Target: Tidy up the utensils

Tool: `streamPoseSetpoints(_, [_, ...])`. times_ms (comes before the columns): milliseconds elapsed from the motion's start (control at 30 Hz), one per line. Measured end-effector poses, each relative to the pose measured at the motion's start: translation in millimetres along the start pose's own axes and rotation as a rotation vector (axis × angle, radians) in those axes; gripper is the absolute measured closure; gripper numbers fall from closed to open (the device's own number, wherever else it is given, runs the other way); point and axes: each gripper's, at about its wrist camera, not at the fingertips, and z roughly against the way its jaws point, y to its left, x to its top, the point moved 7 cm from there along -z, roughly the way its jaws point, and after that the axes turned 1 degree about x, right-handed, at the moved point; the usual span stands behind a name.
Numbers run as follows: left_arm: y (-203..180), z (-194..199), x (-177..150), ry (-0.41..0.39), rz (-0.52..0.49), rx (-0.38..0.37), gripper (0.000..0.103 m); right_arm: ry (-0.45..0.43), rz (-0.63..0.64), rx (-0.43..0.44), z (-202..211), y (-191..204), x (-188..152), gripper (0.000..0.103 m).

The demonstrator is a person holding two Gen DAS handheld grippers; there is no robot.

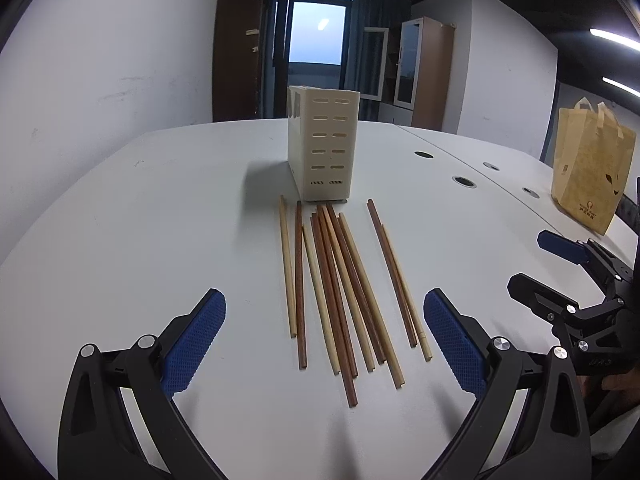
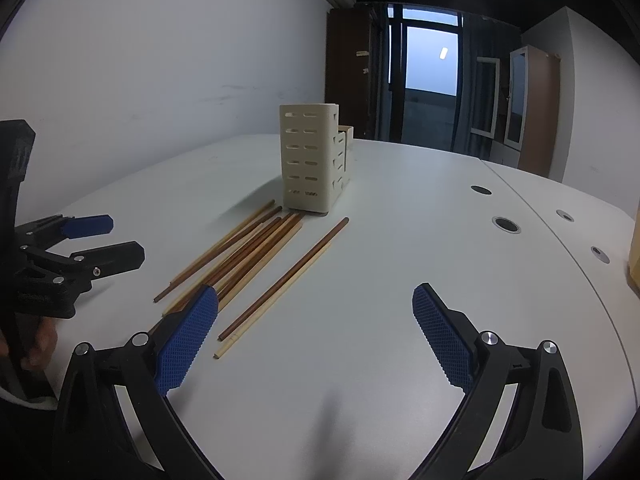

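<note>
Several wooden chopsticks (image 1: 340, 284), some dark brown and some pale, lie side by side on the white table, pointing toward a cream slotted utensil holder (image 1: 322, 142). My left gripper (image 1: 324, 312) hovers open over their near ends, nothing between its blue pads. From the right wrist view the chopsticks (image 2: 244, 264) lie left of centre, below the holder (image 2: 310, 164). My right gripper (image 2: 316, 308) is open and empty, its left pad beside the near ends of a separate dark and pale pair (image 2: 280, 284). The left gripper (image 2: 108, 240) shows at the left edge there, the right gripper (image 1: 540, 260) at the right edge of the left view.
A brown paper bag (image 1: 590, 168) stands at the table's right side. Round cable holes (image 1: 464, 182) and a seam run across the table (image 1: 160, 208) to the right of the holder. A white wall lies to the left, cabinets and a window behind.
</note>
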Motion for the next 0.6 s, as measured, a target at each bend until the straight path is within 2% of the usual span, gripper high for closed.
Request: streamPoseSetpoints(600, [-1.1,0.2,-1.4,0.003,-0.009,-0.01,0.006,0.02,-0.004,-0.018,-5.6,-1.1,-1.7,0.004])
